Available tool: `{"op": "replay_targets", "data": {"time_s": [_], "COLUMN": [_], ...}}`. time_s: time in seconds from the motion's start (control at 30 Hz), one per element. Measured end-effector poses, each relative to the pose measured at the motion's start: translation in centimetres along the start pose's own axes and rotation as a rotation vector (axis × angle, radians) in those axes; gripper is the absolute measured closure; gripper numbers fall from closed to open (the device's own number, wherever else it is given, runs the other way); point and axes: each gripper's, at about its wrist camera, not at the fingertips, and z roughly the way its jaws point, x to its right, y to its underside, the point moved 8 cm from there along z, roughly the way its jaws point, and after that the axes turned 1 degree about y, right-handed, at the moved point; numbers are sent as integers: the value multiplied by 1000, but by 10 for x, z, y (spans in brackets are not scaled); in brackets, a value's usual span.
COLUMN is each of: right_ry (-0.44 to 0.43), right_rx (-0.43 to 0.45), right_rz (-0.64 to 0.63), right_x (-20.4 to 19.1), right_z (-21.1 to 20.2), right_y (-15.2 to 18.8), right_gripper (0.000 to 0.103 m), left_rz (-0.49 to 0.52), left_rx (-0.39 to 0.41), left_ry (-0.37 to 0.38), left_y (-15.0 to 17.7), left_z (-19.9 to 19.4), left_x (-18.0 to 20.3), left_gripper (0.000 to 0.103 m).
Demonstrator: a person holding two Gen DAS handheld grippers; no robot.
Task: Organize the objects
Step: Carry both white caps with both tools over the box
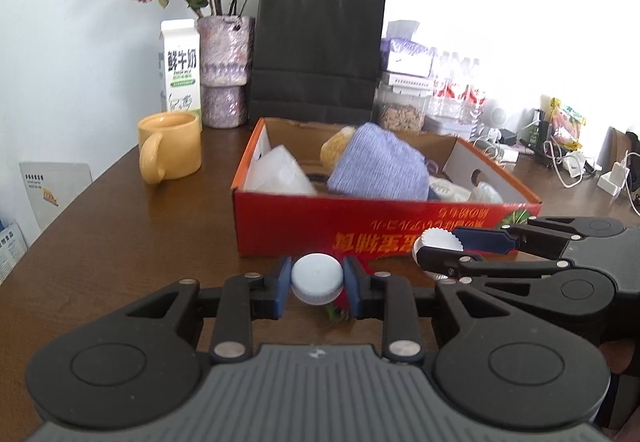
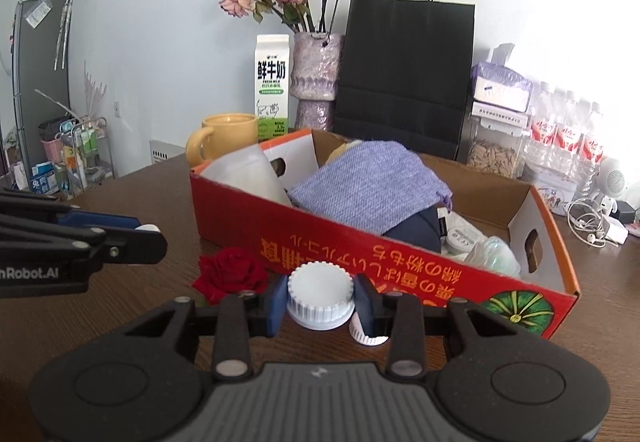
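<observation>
Bottle caps are what both claws have right now. Left claw point(image 1: 317, 279) sits low over the bench point(image 1: 120, 242), pinching a smooth white cap point(image 1: 317, 279) between its blue pads, level and pointed at the box. Right claw point(image 2: 320, 300) is clamped on a ribbed white cap point(image 2: 320, 300), same low pose; a second small white ribbed piece point(image 2: 366, 334) sits just under its right finger, can't tell what it belongs to. In the left view the right claw comes in from 3 o'clock, and in the right view the left one pokes in from 9, with "nRobot.AI" readable on its body.

Just past the caps at 12 there's a red rose point(image 2: 230, 274) lying on the bench, close to the front of the red cardboard box point(image 2: 400, 258), which has upside-down yellow lettering and a green pumpkin picture. Inside: a purple knit cloth point(image 2: 368, 185), something white, other bits I can't make out.

Further back at 11: yellow mug point(image 2: 230, 135), milk carton point(image 2: 272, 81) reading "鲜牛奶 FRESH MILK", vase point(image 2: 316, 77) of dried roses. Black paper bag point(image 2: 404, 73) at 12, water bottles point(image 2: 568, 133) at 2.
</observation>
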Motion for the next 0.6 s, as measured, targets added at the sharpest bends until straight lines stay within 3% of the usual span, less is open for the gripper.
{"op": "replay_targets", "data": {"time_s": [0.6], "right_ry": [76], "right_rx": [135], "right_rz": [15], "right_x": [44], "right_z": [-17], "right_y": [-46], "right_gripper": [68], "left_rz": [43], "left_rx": [129], "left_ry": [47], "left_y": [-68], "left_z": [24], "left_x": [38], "left_gripper": [74]}}
